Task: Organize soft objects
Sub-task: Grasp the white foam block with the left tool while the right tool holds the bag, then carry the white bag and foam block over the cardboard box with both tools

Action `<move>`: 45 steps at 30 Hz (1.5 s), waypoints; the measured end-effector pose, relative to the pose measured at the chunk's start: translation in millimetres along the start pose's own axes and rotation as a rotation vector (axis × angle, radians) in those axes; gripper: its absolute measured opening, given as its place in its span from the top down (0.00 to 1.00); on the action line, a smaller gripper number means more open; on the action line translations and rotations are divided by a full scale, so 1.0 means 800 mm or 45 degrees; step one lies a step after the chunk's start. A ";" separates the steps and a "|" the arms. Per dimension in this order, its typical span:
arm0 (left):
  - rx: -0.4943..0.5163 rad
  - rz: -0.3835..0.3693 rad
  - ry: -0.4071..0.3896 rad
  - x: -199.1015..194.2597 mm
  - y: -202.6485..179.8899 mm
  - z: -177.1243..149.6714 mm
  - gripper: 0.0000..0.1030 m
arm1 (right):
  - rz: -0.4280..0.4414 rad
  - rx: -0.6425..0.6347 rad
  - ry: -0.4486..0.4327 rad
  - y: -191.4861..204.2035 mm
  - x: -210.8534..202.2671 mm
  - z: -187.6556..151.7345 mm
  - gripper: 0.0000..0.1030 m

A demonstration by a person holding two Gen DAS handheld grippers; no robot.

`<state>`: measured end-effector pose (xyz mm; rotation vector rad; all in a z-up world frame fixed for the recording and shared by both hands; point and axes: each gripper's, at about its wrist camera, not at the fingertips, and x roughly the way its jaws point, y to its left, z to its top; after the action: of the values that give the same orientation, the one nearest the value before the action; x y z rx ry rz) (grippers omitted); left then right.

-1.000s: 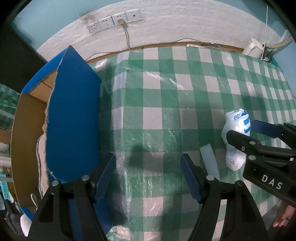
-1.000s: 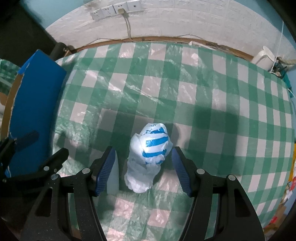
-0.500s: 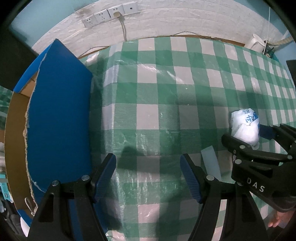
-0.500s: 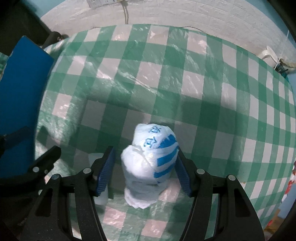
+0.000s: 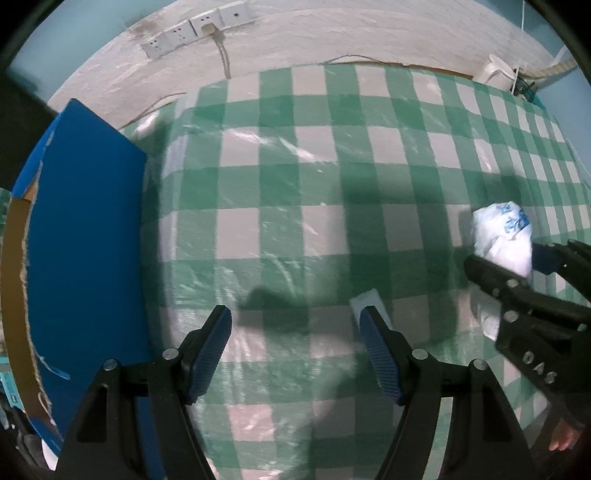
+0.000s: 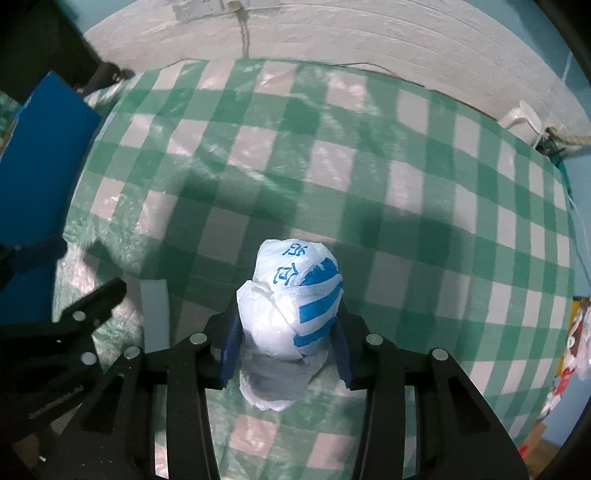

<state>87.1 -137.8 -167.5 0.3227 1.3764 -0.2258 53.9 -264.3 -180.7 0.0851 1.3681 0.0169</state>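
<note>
A balled white plastic bag with blue print (image 6: 295, 291) sits on the green-checked tablecloth (image 6: 332, 166). My right gripper (image 6: 286, 332) points down over it, its jaws closing, and both blue pads press into the bag's sides. In the left wrist view the same bag (image 5: 502, 232) shows at the right edge, in the right gripper (image 5: 517, 266). My left gripper (image 5: 295, 332) hangs open over bare cloth with nothing between its fingers. A small white strip (image 5: 367, 299) lies flat by its right fingertip.
A cardboard box with a raised blue flap (image 5: 85, 240) stands at the table's left edge. The white wall with sockets and a plugged cable (image 5: 199, 29) runs behind the table. A white object (image 5: 498, 70) sits at the far right corner.
The right gripper came down around the bag and its jaws narrowed until the pads met its sides. The left gripper drifted slightly right and lower, still open.
</note>
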 end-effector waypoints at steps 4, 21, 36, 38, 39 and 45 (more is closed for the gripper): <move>-0.017 -0.069 0.055 0.008 -0.011 0.003 0.29 | 0.014 0.036 -0.012 -0.018 -0.010 -0.004 0.59; -0.055 -0.116 0.137 0.041 -0.034 0.018 0.38 | 0.058 0.073 -0.034 -0.044 -0.024 -0.016 0.59; 0.037 -0.114 0.088 0.030 -0.067 0.002 0.84 | 0.069 0.086 -0.054 -0.047 -0.035 -0.022 0.59; 0.036 -0.122 0.071 0.016 -0.056 -0.002 0.84 | 0.069 0.081 -0.060 -0.045 -0.038 -0.021 0.59; 0.034 -0.127 0.066 0.012 -0.052 -0.001 0.84 | 0.069 0.077 -0.064 -0.043 -0.040 -0.021 0.59; 0.044 -0.124 0.004 -0.016 -0.033 -0.001 0.84 | 0.072 0.050 -0.095 -0.032 -0.055 -0.020 0.59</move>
<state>75.4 -162.5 -157.6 0.2852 1.3940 -0.3297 28.2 -291.3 -142.9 0.1562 1.2911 0.0337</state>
